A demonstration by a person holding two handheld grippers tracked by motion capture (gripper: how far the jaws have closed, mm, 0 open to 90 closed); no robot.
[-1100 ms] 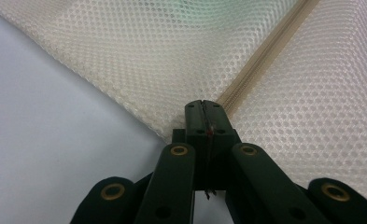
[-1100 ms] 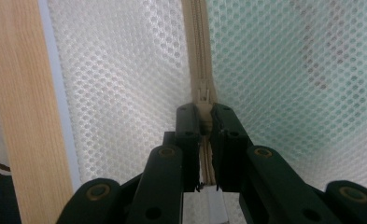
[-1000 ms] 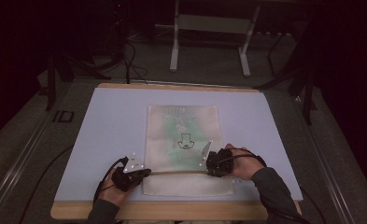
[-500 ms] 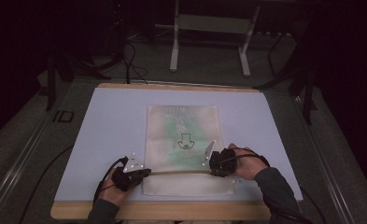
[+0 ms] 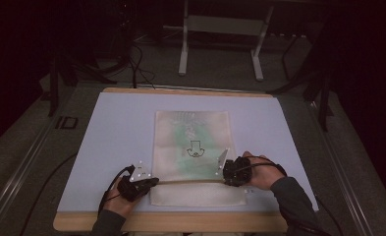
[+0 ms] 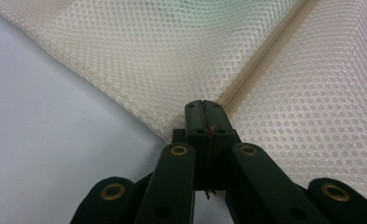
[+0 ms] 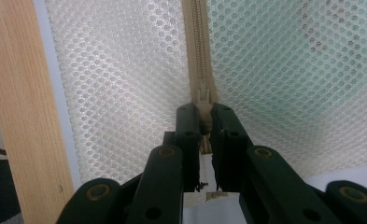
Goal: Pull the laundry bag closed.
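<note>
Flat at the near middle of the pale blue table mat (image 5: 117,128): a cream mesh bag (image 5: 193,132). Clenched on the bag's edge by the zipper's (image 6: 265,60) end, the left gripper (image 6: 203,108). Clamped on the beige zipper pull (image 7: 203,114), the right gripper (image 7: 204,116).

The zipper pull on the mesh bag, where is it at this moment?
The zipper pull sits at the right end of the zipper, near the mesh bag's front edge, pinched by the right gripper.
</note>
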